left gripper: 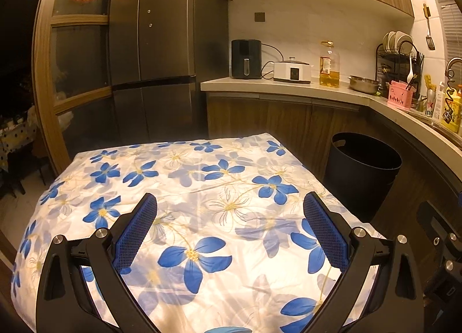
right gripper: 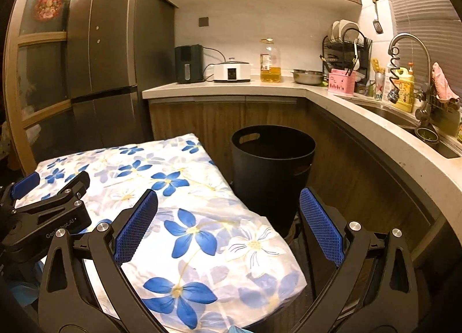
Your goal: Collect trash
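Kitchen corner, dim warm light. Table (left gripper: 202, 177) covered by a white cloth with blue flowers; no trash visible on its surface in either view. Black bin (right gripper: 271, 171) stands on the floor just beside the table's right edge, between table and lower cabinets (right gripper: 219, 119); its inside reads dark, contents cannot be told. Fridge (left gripper: 161, 44) stands beyond the table's far edge. Counter (left gripper: 288, 86) runs along the wall and bends toward the sink (right gripper: 398, 117), carrying an air fryer (left gripper: 246, 58), a white cooker (left gripper: 292, 71), an oil bottle (left gripper: 329, 65), a steel bowl (left gripper: 363, 84), a dish rack (left gripper: 400, 55) and a pink caddy (left gripper: 400, 97). Faucet (right gripper: 410, 47) arches over the sink.

Left gripper (left gripper: 230, 211) hangs above the near half of the table, pointed across it toward the fridge, fingers spread wide with nothing between them. Right gripper (right gripper: 228, 208) sits over the table's near right corner, aimed toward the bin, fingers likewise spread and empty. Left gripper shows at the left edge of the right wrist view, level with its neighbour.
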Demonstrator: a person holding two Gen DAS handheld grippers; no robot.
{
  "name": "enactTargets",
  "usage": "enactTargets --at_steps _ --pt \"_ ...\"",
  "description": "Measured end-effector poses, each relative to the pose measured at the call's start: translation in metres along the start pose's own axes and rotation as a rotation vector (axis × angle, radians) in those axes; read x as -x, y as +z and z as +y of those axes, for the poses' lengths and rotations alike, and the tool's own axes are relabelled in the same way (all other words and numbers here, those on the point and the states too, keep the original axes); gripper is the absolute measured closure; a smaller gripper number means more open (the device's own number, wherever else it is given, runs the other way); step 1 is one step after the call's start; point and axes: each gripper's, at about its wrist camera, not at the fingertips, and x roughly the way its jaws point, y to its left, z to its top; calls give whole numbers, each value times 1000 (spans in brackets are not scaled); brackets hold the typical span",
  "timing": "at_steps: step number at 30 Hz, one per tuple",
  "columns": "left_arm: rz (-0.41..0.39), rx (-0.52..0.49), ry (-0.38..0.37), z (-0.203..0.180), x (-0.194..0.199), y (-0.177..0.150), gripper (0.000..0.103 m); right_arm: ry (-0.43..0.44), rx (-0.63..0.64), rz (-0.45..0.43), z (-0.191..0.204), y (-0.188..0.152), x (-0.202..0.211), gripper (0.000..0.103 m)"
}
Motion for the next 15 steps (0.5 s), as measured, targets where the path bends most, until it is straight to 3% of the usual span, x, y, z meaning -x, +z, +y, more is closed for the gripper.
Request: enactTargets --at_steps 15 --pt "-6 19 12 7 6 0 6 13 4 -16 6 2 9 6"
